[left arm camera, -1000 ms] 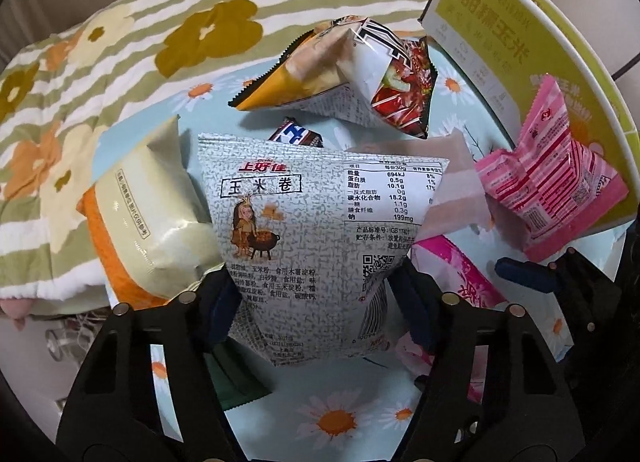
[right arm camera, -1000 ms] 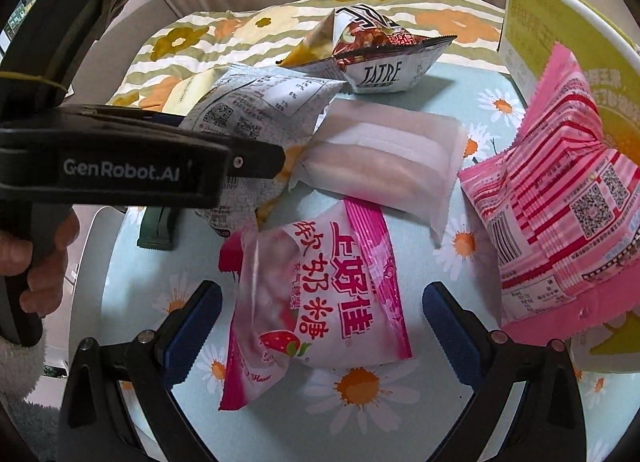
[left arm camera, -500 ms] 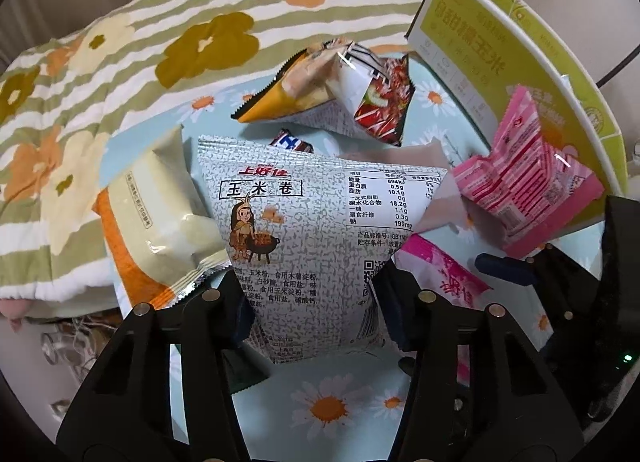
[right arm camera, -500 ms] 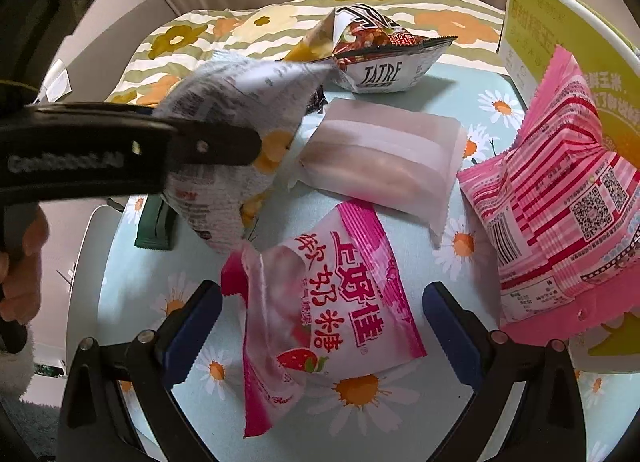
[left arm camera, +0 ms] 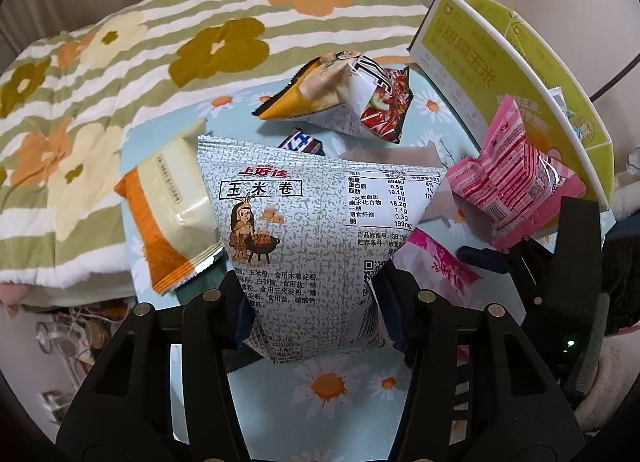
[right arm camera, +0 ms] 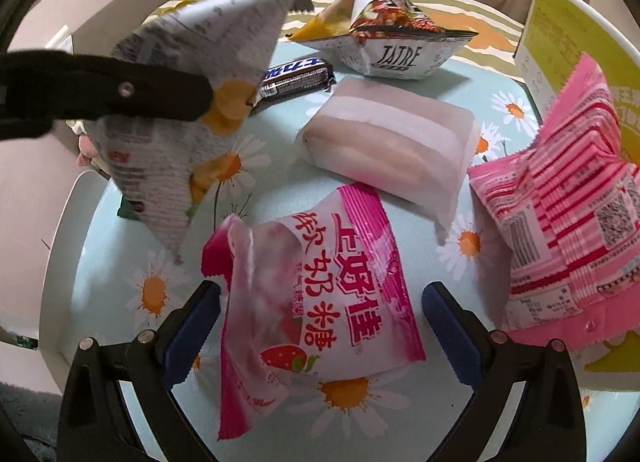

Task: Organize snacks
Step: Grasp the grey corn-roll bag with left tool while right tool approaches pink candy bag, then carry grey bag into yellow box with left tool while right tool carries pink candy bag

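Observation:
My left gripper (left arm camera: 314,308) is shut on a grey-white corn-roll snack bag (left arm camera: 312,230) and holds it lifted above the table; the bag also shows in the right wrist view (right arm camera: 192,110). My right gripper (right arm camera: 316,330) is open, its fingers on either side of a pink strawberry candy bag (right arm camera: 316,310) lying on the daisy tablecloth (right arm camera: 152,294). A pale pink wrapped cake (right arm camera: 388,146), a striped pink bag (right arm camera: 568,222), a crumpled chip bag (right arm camera: 388,42) and a dark chocolate bar (right arm camera: 296,76) lie beyond.
A yellow-green carton (left arm camera: 508,74) stands at the table's right edge. An orange-and-cream packet (left arm camera: 172,198) lies at the left edge. A flowered striped blanket (left arm camera: 160,46) covers the bed behind. A dark green item (right arm camera: 128,210) lies under the lifted bag.
My left gripper has raised the corn-roll bag higher off the table, uncovering the chocolate bar. The right gripper has stayed open around the pink candy bag.

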The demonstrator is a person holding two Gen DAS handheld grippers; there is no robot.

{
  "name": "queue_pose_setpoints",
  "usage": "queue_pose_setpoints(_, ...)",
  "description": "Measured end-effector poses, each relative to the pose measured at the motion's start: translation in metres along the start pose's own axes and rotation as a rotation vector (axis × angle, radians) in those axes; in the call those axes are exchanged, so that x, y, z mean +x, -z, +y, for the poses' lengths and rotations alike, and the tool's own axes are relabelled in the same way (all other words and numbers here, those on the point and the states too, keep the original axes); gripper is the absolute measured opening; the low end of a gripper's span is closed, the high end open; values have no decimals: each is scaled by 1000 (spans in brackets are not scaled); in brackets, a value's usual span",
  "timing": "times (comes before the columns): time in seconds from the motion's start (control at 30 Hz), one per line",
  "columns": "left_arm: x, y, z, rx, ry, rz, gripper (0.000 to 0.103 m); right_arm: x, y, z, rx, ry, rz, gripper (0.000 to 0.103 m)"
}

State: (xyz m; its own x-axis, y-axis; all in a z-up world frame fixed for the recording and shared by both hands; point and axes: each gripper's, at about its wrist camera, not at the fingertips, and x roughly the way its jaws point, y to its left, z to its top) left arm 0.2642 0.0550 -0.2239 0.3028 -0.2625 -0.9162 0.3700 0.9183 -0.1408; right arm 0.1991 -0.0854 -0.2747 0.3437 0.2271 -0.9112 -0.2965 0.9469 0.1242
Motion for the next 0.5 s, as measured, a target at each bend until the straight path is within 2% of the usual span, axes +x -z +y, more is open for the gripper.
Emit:
queue_pose_setpoints(0.1, -3, 4, 3, -14, -7, 6, 48, 0, 0, 9, -57, 27, -7, 82)
queue_pose_setpoints(0.27, -12, 12, 8, -40, -4, -7, 48, -5, 4, 16, -71, 38, -20, 71)
queue_pose_setpoints(0.33, -18, 15, 10, -48, -3, -17, 48, -11, 6, 21, -87, 47, -32, 60)
queue_pose_setpoints(0.5, -33, 22, 15, -63, -6, -46, 48, -14, 9, 32, -70, 22, -31, 49)
